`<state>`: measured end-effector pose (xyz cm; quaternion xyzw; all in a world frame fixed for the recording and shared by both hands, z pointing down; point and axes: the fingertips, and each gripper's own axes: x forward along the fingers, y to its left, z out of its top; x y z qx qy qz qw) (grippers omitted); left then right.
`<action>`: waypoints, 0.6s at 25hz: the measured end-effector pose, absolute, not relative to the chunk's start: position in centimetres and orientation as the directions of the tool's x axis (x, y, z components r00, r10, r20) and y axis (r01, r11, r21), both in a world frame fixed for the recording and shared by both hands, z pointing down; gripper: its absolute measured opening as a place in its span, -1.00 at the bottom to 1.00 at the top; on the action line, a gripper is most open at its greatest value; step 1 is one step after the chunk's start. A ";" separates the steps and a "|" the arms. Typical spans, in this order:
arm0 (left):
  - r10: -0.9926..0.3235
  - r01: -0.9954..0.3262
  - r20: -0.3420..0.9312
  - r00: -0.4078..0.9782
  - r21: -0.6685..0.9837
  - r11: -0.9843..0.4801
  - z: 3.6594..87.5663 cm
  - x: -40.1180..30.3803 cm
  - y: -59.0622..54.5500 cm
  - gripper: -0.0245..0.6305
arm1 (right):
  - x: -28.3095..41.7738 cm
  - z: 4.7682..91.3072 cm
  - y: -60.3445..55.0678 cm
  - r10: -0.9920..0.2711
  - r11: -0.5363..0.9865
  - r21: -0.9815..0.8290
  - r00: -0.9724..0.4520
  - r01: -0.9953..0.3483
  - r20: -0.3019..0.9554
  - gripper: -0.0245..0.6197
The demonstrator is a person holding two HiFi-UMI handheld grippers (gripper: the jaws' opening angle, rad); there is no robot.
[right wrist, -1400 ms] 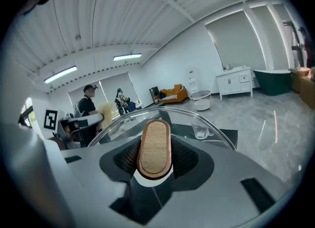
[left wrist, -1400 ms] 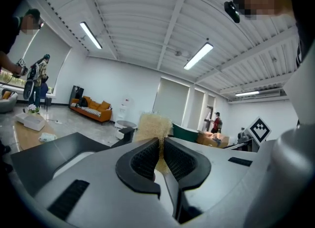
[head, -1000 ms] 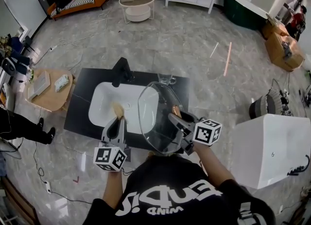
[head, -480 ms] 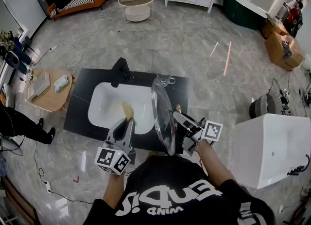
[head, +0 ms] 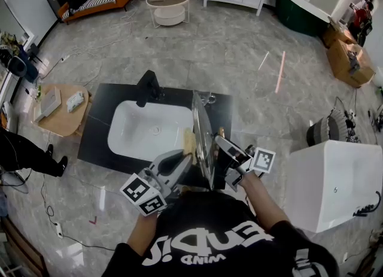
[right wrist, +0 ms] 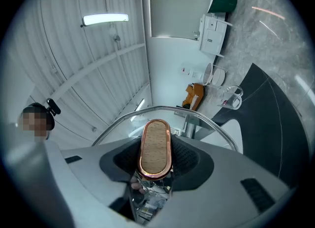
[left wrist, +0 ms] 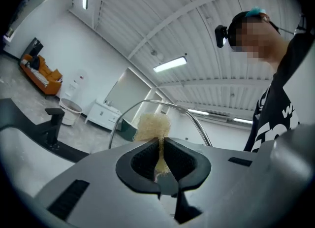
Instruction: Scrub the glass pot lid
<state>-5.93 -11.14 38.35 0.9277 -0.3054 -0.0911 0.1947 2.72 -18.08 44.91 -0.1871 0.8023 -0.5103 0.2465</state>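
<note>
The glass pot lid (head: 202,135) is held on edge near the bench's (head: 102,120) front edge, over the sink's (head: 140,132) right side. Its handle (right wrist: 155,148) is pinched by the right claw (head: 222,149). A tan scrub pad (head: 189,142) is pinched by the left claw (head: 184,157), just beside the lid's face.

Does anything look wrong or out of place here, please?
Nothing stands out. The right gripper holds the lid on edge by its handle over the counter; the left gripper pinches a scrub pad close to the glass. No spill or damage shows.
</note>
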 end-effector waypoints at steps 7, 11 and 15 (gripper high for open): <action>-0.540 -0.431 -0.115 0.834 0.477 -0.766 37.7 -3.9 -11.2 -0.81 | 2.4 45.0 -17.9 -0.533 0.418 -0.906 -0.827 -0.075 -0.178 -0.39; -0.544 -0.418 -0.134 0.829 0.498 -0.760 37.6 -4.2 -11.5 -0.81 | 2.3 45.5 -17.7 -0.534 0.415 -0.905 -0.831 -0.096 -0.157 -0.39; -0.552 -0.413 -0.152 0.820 0.511 -0.754 37.3 -4.7 -11.9 -0.81 | 2.0 45.9 -17.4 -0.524 0.416 -0.903 -0.839 -0.105 -0.144 -0.39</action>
